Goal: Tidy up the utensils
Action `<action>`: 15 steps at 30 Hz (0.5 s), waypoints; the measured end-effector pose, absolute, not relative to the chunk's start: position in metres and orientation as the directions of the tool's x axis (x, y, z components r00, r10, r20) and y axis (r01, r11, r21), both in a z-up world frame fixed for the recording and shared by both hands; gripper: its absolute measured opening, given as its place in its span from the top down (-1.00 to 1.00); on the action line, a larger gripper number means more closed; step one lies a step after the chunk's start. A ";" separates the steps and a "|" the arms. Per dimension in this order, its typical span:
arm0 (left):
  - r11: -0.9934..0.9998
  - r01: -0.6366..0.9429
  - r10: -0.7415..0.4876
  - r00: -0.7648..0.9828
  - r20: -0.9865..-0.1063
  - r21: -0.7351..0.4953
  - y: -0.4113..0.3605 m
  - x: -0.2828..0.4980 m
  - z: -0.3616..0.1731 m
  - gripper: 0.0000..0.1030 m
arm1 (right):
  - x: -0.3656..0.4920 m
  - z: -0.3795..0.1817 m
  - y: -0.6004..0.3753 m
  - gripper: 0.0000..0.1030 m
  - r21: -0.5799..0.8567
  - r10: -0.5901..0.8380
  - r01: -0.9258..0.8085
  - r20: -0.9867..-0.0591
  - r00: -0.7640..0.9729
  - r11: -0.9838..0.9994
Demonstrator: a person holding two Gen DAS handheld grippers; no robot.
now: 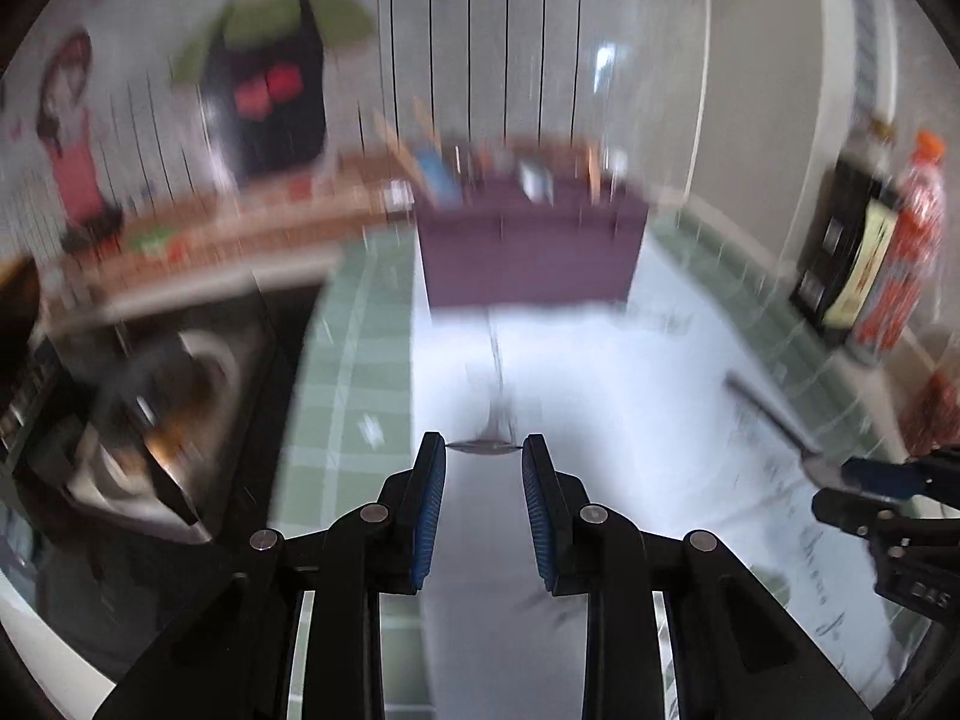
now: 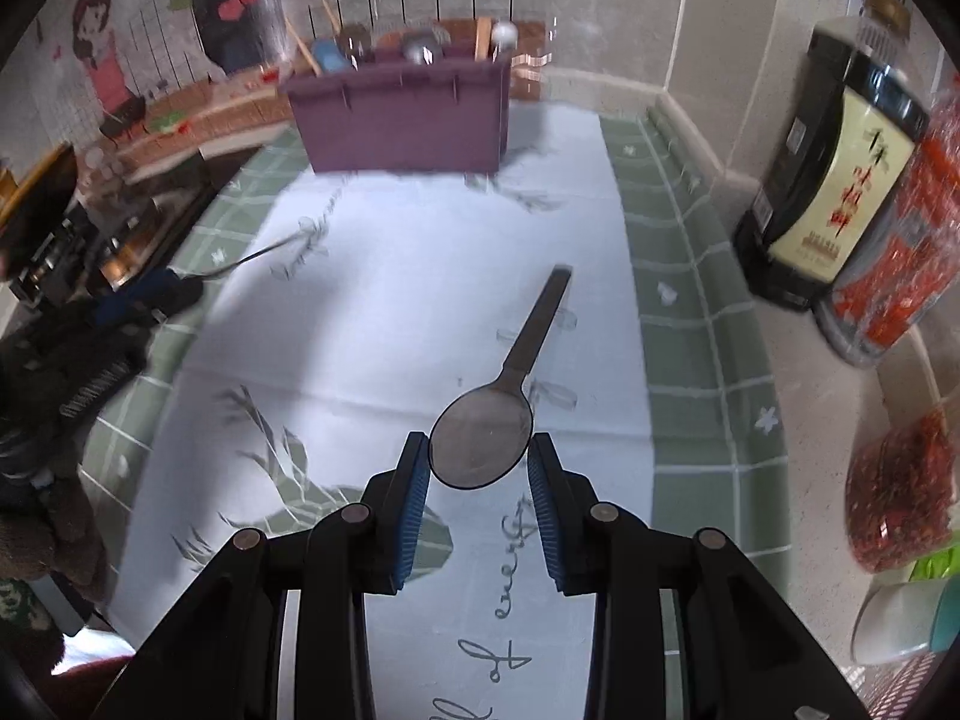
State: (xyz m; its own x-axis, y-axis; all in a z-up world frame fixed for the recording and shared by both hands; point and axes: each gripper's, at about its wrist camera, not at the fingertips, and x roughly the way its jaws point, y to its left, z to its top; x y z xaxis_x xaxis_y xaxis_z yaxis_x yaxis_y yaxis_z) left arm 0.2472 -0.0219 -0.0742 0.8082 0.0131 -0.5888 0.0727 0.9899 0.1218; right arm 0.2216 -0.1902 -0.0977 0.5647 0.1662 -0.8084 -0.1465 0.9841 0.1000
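Spread over the counter, a white printed cloth (image 2: 420, 276) is backed by a purple utensil holder (image 2: 402, 120) already stocked with utensils. A steel spoon (image 2: 483, 441) is clamped by its bowl in the right gripper (image 2: 480, 459), handle pointing at the holder, presumably for insertion. A thin utensil (image 1: 489, 447), seen blurred and edge-on, is gripped by the left gripper (image 1: 483, 456).
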 end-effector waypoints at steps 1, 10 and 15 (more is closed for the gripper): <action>0.990 0.071 0.012 0.824 -0.567 0.125 -0.021 0.245 -0.064 0.49 | 0.222 -0.090 -0.192 0.40 0.103 0.171 -0.150 -0.797 0.578 0.983; 0.996 0.053 -0.008 0.852 -0.523 0.071 0.000 0.254 -0.020 0.96 | 0.242 -0.032 -0.205 0.98 0.098 0.188 -0.169 -0.712 0.677 0.981; 0.998 0.058 -0.047 0.800 -0.598 -0.001 0.015 0.265 -0.031 0.96 | 0.261 -0.033 -0.215 0.98 0.106 0.189 -0.164 -0.733 0.654 0.981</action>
